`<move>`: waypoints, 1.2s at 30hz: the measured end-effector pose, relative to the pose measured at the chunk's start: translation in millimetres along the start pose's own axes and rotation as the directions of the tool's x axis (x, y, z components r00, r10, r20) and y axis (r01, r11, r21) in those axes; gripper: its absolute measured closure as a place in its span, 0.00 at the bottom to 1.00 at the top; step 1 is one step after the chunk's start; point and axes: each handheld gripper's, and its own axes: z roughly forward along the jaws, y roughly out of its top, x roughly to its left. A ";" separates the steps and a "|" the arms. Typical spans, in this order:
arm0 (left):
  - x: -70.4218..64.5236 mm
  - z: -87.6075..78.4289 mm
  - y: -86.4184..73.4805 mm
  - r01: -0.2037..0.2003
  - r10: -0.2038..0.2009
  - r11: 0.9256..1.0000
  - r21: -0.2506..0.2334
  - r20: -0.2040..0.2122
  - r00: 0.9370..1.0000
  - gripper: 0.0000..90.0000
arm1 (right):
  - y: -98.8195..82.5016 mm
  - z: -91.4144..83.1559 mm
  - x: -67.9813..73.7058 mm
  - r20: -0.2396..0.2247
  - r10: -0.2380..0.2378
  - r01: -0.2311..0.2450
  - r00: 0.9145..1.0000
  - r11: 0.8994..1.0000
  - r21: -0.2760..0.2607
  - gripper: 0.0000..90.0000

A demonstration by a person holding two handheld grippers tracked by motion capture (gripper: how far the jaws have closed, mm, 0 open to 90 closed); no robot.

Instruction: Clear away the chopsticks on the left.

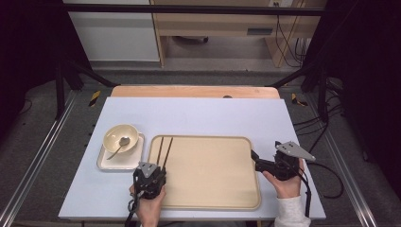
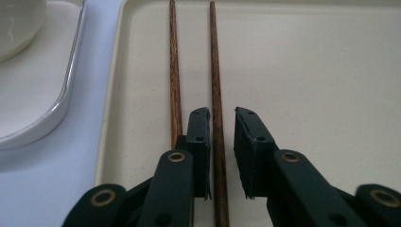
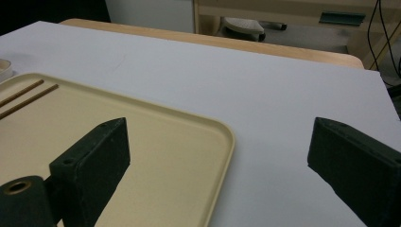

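Chopsticks point(image 2: 176, 75) flat on tray point(image 2: 331, 71); left claw point(image 2: 222, 137) slack around one.

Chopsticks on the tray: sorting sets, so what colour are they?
Dark reddish-brown wood, the pair of chopsticks shows best in the left gripper view.

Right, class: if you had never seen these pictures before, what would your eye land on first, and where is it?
First, the pair of dark wooden chopsticks lying side by side along the left edge of the wide beige plastic tray. The left gripper sits over their near ends, its fingers slightly apart around one stick. Left of the tray, a cream round bowl holding a metal spoon stands on a white square plate.
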 end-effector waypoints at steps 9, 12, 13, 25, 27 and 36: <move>9.2 -9.6 12.5 -0.077 0.084 0.995 -0.069 0.093 0.992 0.81 | 0.1 -0.6 -0.5 0.002 -0.003 0.003 1.000 1.000 -0.002 0.08; 16.5 -10.1 19.9 -0.134 0.146 0.988 -0.080 0.162 0.976 0.89 | 0.3 -1.2 -0.9 0.002 0.003 -0.003 1.000 1.000 -0.005 0.08; 17.8 -9.7 21.4 -0.143 0.155 0.986 -0.082 0.176 0.972 0.92 | 0.3 -1.2 -1.0 0.002 0.004 -0.004 1.000 1.000 -0.005 0.08; 24.9 17.1 35.7 -0.384 0.377 0.923 -0.035 0.286 0.881 1.00 | 0.0 -0.6 -1.0 0.004 0.003 -0.003 1.000 1.000 -0.001 0.08; 24.0 22.1 36.5 -0.399 0.390 0.916 -0.033 0.303 0.870 1.00 | -0.2 -0.2 -1.0 0.004 0.003 -0.003 1.000 1.000 0.000 0.08; 23.1 36.0 37.1 -0.445 0.418 0.895 0.026 0.301 0.857 1.00 | -0.3 0.0 -0.8 0.005 0.002 -0.002 1.000 1.000 0.001 0.08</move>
